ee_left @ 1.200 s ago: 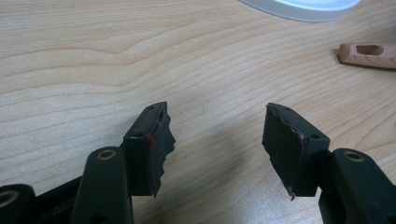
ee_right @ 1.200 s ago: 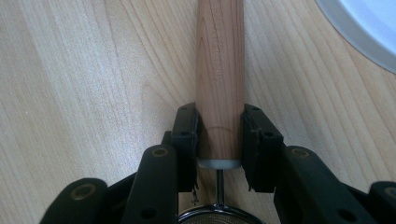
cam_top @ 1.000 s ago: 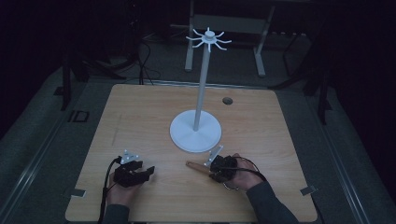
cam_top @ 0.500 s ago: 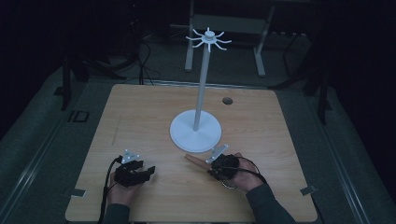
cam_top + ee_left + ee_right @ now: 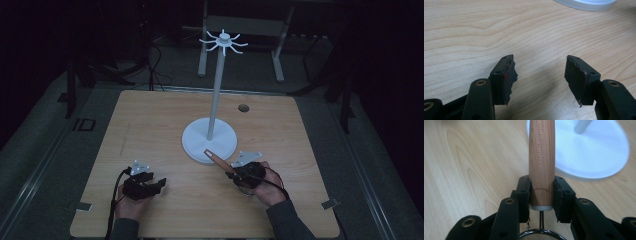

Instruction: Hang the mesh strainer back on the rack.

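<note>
Tilting toward the white stand [image 5: 209, 140], right tool [image 5: 541, 195] clamps wooden handle [image 5: 541, 157]

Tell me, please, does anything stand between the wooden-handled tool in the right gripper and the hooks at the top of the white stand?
Nothing visible does. The right gripper clamps the wooden handle beside the stand's base, and the hooks hang free overhead.

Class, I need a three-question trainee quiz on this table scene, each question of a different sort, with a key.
1. True or false: the left gripper holds something.
2. What does the right gripper clamp? A) wooden handle B) cable C) pole
3. Fill in: the handle's free end points toward the white ____.

Key:
1. False; its jaws stand open over bare table.
2. A, the wooden handle.
3. stand.
</note>
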Demonstrator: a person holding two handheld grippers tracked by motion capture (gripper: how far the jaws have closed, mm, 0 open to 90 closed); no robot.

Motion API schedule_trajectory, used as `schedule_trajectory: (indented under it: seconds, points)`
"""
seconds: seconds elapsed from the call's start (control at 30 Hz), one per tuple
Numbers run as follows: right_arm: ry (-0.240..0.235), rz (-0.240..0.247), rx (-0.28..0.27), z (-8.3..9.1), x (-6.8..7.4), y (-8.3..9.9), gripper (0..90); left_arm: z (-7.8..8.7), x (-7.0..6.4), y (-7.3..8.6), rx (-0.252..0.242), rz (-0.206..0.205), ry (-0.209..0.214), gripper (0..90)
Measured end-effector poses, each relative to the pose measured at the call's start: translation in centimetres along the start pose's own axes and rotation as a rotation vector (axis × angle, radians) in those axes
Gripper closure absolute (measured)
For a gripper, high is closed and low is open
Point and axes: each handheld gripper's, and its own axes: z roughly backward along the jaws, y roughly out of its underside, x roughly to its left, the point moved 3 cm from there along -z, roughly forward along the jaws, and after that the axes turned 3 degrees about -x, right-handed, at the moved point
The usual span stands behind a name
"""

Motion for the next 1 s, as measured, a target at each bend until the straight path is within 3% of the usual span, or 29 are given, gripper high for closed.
schedule_trajectory:
  seconds: [0.13, 0.4, 1.0]
  points:
    - [0.023, -0.049, -0.068, 0.9, -0.6, -0.2, 69.1, 0.2, 0.2, 0.2, -0.002, 0.009, 0.0, 41.1]
    - [0.06, -0.101, -0.16, 2.2, -1.4, -0.4, 69.1, 0.0, -0.1, 0.1, -0.003, 0.005, 0.002, 41.1]
    - [0.112, -0.181, -0.272, 4.0, -2.7, -1.1, 69.1, 0.2, 0.0, 0.3, -0.007, 0.008, 0.0, 41.2]
